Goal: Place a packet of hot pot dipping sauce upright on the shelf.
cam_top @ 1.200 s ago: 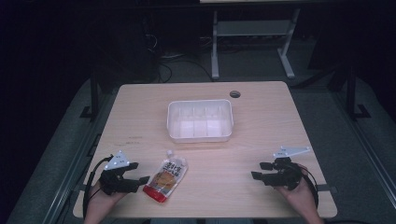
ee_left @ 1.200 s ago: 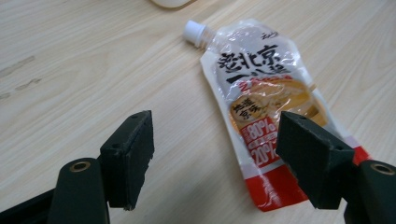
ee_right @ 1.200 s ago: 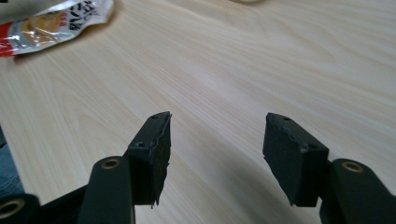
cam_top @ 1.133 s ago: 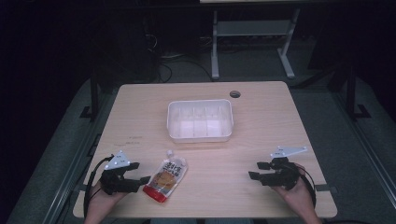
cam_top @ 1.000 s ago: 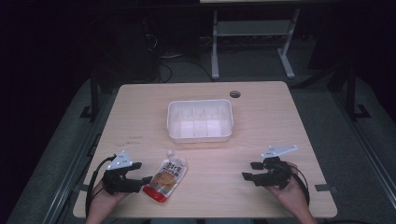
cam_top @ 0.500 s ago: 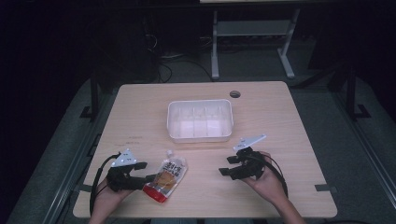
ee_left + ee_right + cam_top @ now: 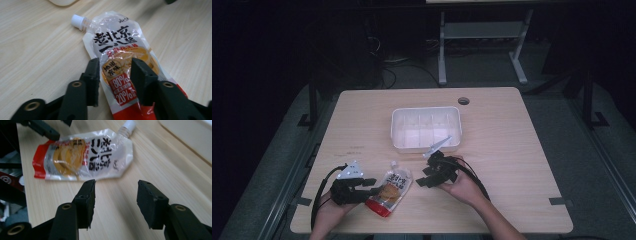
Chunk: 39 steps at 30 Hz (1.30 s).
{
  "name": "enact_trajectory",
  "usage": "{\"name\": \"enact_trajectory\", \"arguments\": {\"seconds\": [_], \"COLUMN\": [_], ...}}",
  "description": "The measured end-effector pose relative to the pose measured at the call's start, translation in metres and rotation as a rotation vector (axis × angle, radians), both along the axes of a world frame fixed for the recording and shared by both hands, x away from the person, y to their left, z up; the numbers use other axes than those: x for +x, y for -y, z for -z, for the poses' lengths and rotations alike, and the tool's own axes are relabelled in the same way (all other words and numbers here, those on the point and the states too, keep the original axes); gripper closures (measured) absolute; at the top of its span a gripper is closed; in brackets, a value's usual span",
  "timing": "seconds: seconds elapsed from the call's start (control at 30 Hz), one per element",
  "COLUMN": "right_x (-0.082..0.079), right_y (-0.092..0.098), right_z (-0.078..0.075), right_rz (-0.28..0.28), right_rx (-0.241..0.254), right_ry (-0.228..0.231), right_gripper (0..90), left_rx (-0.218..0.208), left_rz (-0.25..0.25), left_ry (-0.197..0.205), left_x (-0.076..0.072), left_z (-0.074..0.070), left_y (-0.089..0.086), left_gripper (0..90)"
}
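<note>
- Item under handling: a spouted sauce pouch lying flat on the table near the front edge, white cap pointing toward the divided white tray, which sits mid-table, apart from the pouch and apparently empty.
- Left gripper: its jaws stand either side of the pouch's lower half, parted about as wide as the pouch and set over it. Whether the pads actually press the film cannot be told.
- Right gripper: jaws wide apart, holding nothing, aimed at the pouch's long edge with bare table between.
- Risk one: the film is glossy and the contents soft. A pinch across the middle may slide off or bulge the fill to either end. Judged likely if the grip is shallow.
- Risk two: both grippers are near the same small item. The jaws could collide or tug it opposite ways.
- Risk three: a jaw tip dragged flat may shove the pouch along instead of gripping it.
- Pose, high view: the left hand rests low at the front left, gripper pointing right at the pouch. The right hand is angled inward from the right, gripper just front of the tray's near wall.
</note>
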State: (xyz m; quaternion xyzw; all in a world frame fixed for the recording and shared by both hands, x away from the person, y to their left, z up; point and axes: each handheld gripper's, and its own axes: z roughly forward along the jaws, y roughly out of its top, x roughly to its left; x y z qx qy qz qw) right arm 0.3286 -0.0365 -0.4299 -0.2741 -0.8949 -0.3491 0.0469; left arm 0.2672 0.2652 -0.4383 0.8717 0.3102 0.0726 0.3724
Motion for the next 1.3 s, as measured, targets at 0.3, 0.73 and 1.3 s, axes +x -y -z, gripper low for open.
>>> {"name": "enact_trajectory", "arguments": {"seconds": [0.3, 0.73, 1.3], "right_x": [0.024, 0.03, 0.021], "right_y": [-0.037, -0.053, -0.059], "right_z": [0.012, 0.023, 0.01], "right_rz": [0.04, 0.119, 0.126], "right_rx": [-0.055, -0.088, -0.065], "right_ry": [-0.086, -0.145, -0.097], "right_gripper": [51.7, 61.6, 85.6], "left_rx": [0.036, 0.054, 0.006], "left_rz": [0.035, 0.047, -0.019], "left_ry": [-0.039, -0.066, -0.062], "left_x": [-0.001, 0.0, 0.004], "left_z": [0.005, 0.009, 0.008], "left_y": [0.002, 0.004, 0.0], "left_gripper": [70.3, 70.3, 41.1]}}
